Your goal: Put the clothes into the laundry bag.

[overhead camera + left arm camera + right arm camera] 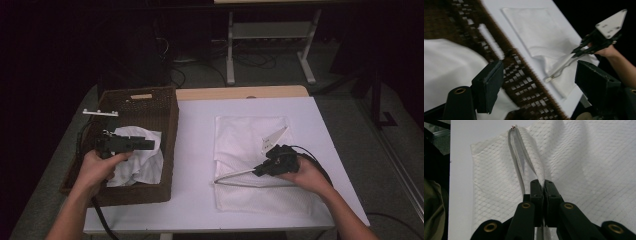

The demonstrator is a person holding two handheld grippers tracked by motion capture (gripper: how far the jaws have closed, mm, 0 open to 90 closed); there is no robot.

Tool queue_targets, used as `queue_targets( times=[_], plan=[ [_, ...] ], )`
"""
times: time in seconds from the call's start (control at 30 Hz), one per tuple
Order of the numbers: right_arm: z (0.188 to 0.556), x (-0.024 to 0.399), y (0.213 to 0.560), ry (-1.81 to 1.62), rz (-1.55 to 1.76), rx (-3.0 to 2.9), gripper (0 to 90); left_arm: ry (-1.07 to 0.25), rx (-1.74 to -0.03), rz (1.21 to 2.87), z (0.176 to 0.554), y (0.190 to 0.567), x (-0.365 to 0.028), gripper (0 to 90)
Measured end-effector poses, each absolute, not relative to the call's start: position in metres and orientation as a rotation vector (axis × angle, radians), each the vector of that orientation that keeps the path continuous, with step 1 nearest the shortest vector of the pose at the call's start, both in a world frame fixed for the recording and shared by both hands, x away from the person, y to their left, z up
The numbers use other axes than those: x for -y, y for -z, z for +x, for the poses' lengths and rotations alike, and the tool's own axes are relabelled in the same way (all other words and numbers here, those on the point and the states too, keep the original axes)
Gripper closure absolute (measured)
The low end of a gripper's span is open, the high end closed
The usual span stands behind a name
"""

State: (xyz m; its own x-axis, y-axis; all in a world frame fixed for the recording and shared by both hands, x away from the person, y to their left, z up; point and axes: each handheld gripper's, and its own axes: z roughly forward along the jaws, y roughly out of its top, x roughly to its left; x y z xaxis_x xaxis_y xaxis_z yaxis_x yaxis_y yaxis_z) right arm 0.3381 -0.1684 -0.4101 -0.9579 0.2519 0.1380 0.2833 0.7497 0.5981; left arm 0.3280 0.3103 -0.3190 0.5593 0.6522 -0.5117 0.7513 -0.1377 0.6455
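Right gripper view: right tool [543, 185] pinches quilted white cloth [579, 170]; left tool [537, 82] gapes over woven basket [524, 82].

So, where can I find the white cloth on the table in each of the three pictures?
High view: white cloth lies right of centre, beside the brown basket.
Left gripper view: upper middle, past the basket's wall.
Right gripper view: spread across the picture.
Shared landmark: the right gripper, pinching a fold of it.
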Motion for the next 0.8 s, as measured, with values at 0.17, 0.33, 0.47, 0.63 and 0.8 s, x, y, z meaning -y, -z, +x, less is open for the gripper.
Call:
queue_targets(
  times=[0.17, 0.33, 0.47, 0.63, 0.8],
  plan=[
    [0.341, 0.167, 0.408, 1.002, -0.440, 2.898, 86.7, 0.038, -1.218, 1.886, 0.331, 0.318, -0.332, 20.9],
    [0.344, 0.165, 0.409, 0.998, -0.438, 2.897, 86.7, -0.062, -1.332, 1.938, 0.333, 0.321, -0.348, 19.8],
    [0.345, 0.165, 0.411, 0.996, -0.445, 2.895, 86.7, -0.145, -1.418, 1.972, 0.334, 0.327, -0.357, 19.1],
    [0.347, 0.165, 0.412, 0.999, -0.450, 2.893, 86.7, -0.210, -1.463, 2.085, 0.337, 0.340, -0.351, 17.8],
    [0.348, 0.166, 0.412, 1.002, -0.455, 2.889, 86.7, -0.181, -1.468, 2.220, 0.346, 0.348, -0.335, 11.6]
  ],
)
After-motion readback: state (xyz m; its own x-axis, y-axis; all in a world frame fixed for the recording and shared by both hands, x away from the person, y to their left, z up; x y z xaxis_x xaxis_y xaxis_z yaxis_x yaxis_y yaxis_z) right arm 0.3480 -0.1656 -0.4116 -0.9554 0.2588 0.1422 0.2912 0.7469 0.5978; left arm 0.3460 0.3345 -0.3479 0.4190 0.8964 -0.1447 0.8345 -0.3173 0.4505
